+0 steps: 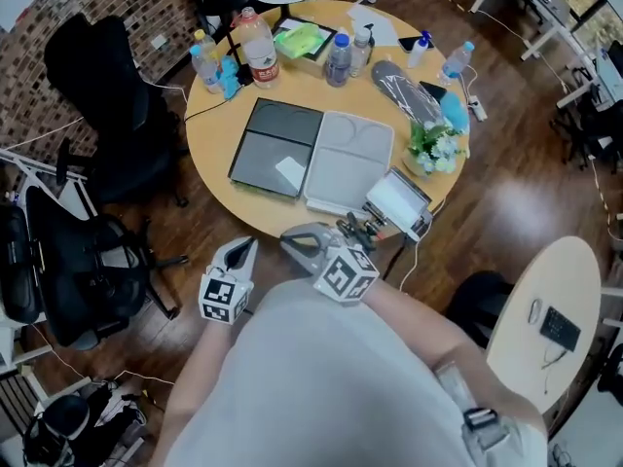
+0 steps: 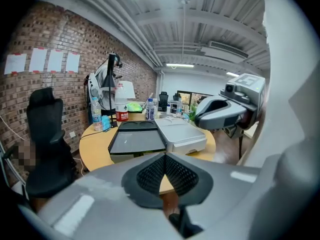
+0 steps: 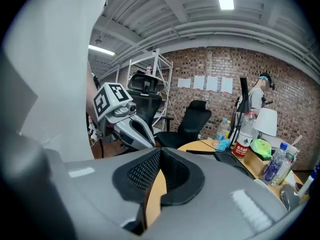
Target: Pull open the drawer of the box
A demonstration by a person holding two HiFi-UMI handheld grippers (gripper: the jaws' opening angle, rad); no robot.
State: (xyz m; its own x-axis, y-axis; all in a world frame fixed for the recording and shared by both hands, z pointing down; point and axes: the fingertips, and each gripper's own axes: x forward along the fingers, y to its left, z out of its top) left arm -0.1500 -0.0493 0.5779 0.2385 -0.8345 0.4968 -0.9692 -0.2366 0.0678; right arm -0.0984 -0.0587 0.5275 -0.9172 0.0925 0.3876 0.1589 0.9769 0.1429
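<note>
Left gripper (image 1: 247, 245) and right gripper (image 1: 295, 240): jaws together, nothing held. Grey box (image 1: 348, 154) sits ahead of both on round table (image 1: 209, 134), untouched.

My shirt (image 1: 331, 377) hides both my arms in the head view. My right tongs (image 1: 290, 241) cover the counter's (image 1: 209, 134) near rim and a corner of the white box (image 1: 394, 200). The print on the big bottle (image 1: 259, 52) is too small to read.

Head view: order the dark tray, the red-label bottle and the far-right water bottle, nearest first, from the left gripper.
1. dark tray, near side, ahead of the left gripper.
2. red-label bottle, table's far left.
3. water bottle, far right edge.
</note>
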